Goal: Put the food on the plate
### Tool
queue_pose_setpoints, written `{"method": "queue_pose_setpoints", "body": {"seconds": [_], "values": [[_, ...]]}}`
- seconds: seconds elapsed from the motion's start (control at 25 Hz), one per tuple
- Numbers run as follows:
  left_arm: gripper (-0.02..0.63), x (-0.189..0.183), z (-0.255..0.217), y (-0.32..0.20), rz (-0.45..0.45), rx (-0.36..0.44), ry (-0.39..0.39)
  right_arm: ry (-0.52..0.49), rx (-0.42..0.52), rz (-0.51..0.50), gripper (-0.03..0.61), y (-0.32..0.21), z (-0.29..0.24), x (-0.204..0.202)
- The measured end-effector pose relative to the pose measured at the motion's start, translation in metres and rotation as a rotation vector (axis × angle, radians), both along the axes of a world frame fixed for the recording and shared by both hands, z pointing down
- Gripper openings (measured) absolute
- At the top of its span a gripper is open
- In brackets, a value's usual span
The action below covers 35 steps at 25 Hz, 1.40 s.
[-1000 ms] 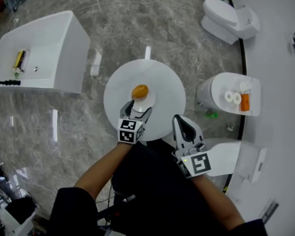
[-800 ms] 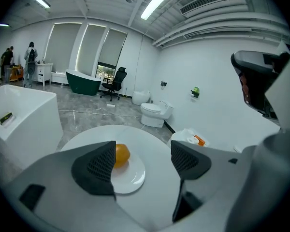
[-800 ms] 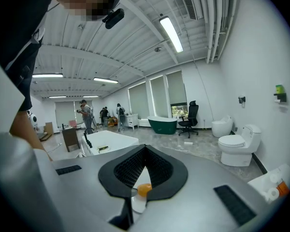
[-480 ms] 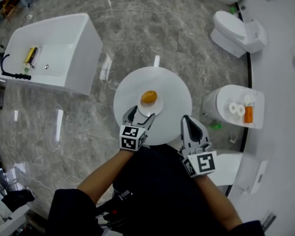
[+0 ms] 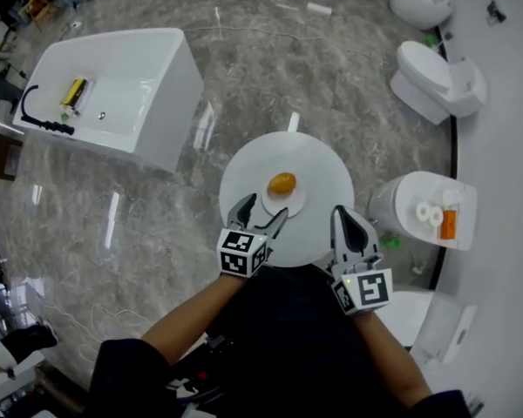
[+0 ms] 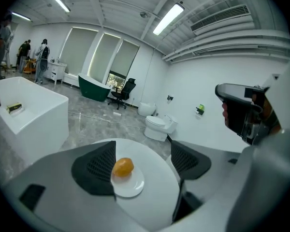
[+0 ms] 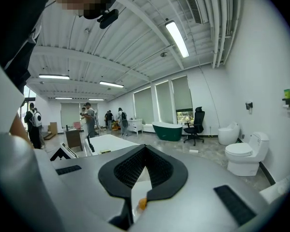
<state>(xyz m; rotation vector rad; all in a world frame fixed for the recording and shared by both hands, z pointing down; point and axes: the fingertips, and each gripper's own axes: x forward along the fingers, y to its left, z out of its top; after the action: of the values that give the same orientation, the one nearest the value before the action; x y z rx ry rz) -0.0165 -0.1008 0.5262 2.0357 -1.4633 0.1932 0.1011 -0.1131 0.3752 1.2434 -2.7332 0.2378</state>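
Observation:
An orange, roundish piece of food (image 5: 281,184) lies on a small white plate (image 5: 289,200) on a round white table (image 5: 318,168). My left gripper (image 5: 266,209) is open at the plate's near edge, with nothing between its fingers. In the left gripper view the food (image 6: 123,166) and plate (image 6: 131,186) sit just beyond the left pad (image 6: 93,170). My right gripper (image 5: 342,216) hovers over the table's near right edge, apart from the plate. Its jaws are shut on nothing in the right gripper view (image 7: 144,151), where a sliver of the food (image 7: 142,203) shows below them.
A white bathtub (image 5: 113,94) stands on the floor to the left of the table. Toilets (image 5: 440,81) line the right wall, the nearest one (image 5: 423,212) carrying paper rolls. Far off are several people (image 7: 89,115), a green tub (image 7: 169,131) and an office chair (image 6: 127,89).
The head view has drifted, so table and grippers sit further right and lower in the picture. Both grippers keep about the same place relative to the plate; the food stays on it.

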Motion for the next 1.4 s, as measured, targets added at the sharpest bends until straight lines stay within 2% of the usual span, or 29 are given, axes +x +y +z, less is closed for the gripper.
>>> {"method": "queue_pose_setpoints", "body": {"seconds": [0.32, 0.76, 1.08, 1.4], "values": [[0.344, -0.014, -0.044, 0.005, -0.069, 0.074, 0.052, 0.010, 0.036, -0.061, 0.002, -0.007, -0.012, -0.022], [0.344, -0.033, -0.124, 0.005, -0.150, 0.225, 0.083, -0.037, 0.033, -0.125, 0.002, -0.006, -0.034, -0.055], [0.344, -0.047, -0.170, 0.019, -0.158, 0.319, 0.118, -0.076, 0.077, -0.168, 0.002, 0.017, -0.076, -0.074], [0.344, -0.067, -0.214, 0.033, -0.186, 0.400, 0.162, -0.093, 0.106, -0.185, 0.002, 0.031, -0.094, -0.089]]}}
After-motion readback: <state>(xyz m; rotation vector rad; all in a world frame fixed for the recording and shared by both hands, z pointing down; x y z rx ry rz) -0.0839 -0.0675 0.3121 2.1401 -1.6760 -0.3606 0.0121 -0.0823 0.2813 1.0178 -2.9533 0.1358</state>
